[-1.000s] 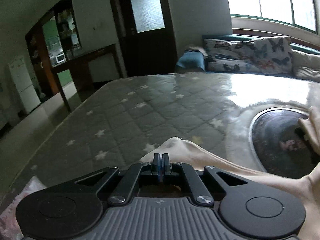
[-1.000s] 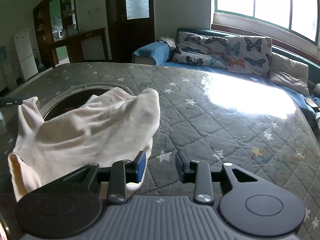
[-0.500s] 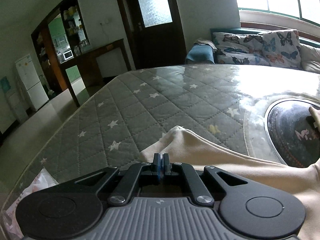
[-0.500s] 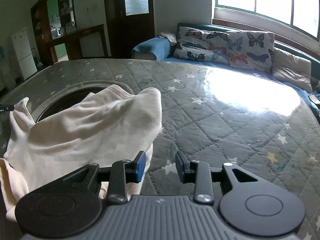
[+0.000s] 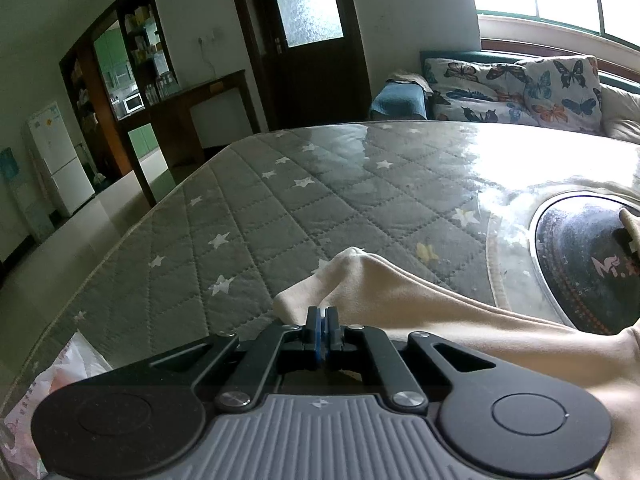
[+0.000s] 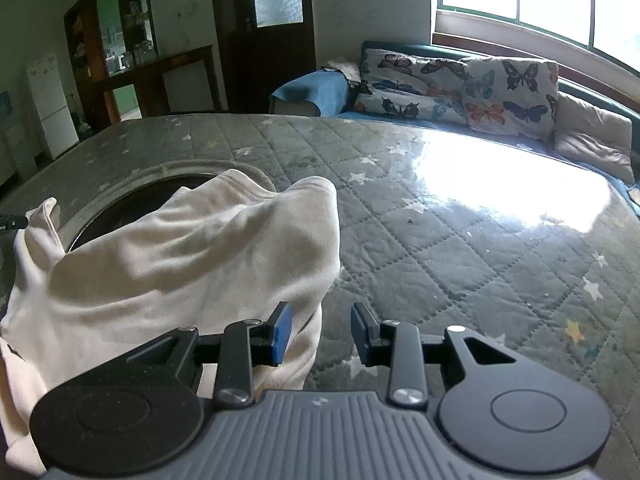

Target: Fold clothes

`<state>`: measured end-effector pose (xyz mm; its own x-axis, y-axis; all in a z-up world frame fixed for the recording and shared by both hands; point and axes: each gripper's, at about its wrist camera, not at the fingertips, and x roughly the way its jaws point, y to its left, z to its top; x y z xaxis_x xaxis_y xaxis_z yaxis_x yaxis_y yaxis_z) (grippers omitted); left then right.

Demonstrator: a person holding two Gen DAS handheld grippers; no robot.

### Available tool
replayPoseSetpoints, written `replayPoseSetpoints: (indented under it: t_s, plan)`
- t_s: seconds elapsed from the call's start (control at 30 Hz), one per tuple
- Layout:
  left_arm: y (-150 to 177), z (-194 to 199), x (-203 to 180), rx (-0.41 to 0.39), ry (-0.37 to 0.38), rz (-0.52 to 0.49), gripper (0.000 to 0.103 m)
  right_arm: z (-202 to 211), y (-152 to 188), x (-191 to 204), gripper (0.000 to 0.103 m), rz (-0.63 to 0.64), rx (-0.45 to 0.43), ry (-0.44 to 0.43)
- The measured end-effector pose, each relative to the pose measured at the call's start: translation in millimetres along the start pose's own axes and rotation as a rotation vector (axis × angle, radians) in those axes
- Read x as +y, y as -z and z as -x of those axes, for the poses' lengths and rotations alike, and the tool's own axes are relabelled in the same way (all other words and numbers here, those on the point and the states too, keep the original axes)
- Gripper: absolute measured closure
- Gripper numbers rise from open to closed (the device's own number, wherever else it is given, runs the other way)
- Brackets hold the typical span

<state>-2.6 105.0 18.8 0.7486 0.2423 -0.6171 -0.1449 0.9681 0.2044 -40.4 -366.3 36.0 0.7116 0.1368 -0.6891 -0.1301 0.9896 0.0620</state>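
A cream garment [image 5: 440,312] lies bunched on the grey quilted star-patterned tabletop [image 5: 280,220]. In the left wrist view my left gripper [image 5: 322,320] is shut, with a corner of the cloth pinched at its tips. The right wrist view shows the same garment [image 6: 192,264] lifted into a hump; its far left corner is held up by the left gripper's dark tip [image 6: 12,222]. My right gripper [image 6: 322,332] is open. The garment's right edge hangs just behind its left finger [image 6: 280,334], and only the tabletop shows in the gap.
A round dark inset [image 5: 580,264] sits in the tabletop, partly under the garment. A sofa with butterfly cushions [image 6: 460,88] runs along the far side under the window. A pink-printed plastic bag [image 5: 52,396] lies at the near left edge. The right half of the top [image 6: 480,240] is glossy.
My right gripper has moved forward and a little down, so the garment's hump looks closer and larger. The left gripper stays shut on the corner; its view has shifted slightly.
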Motion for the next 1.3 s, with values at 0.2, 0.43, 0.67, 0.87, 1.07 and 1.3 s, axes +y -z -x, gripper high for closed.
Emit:
replayPoseSetpoints:
  t_s: [0.2, 0.43, 0.67, 0.87, 1.07, 1.3]
  plan:
    - [0.2, -1.0, 0.5, 0.007, 0.006, 0.006, 0.101, -6.3, -6.9, -1.8, 0.07, -0.019, -0.014, 0.022]
    - [0.1, -1.1, 3.7, 0.015, 0.019, 0.016, 0.098, -15.5, -11.8, -0.9, 0.07, -0.019, -0.005, 0.026]
    - [-2.2, 2.0, 9.4, 0.017, 0.027, 0.028, 0.095, -14.0, -16.6, 7.9, 0.07, -0.011, -0.019, -0.016]
    - [-5.9, 10.3, 10.4, 0.003, 0.033, 0.033, 0.089, -11.0, -19.7, 15.9, 0.07, -0.003, -0.025, -0.06]
    - [-17.2, 27.8, 1.2, -0.044, 0.063, 0.015, 0.083, -10.0, -20.4, 29.5, 0.07, 0.015, -0.027, -0.106]
    - [-30.3, 46.3, -30.4, -0.098, 0.153, -0.043, 0.079, -7.7, -20.4, 44.2, 0.069, 0.044, -0.026, -0.147]
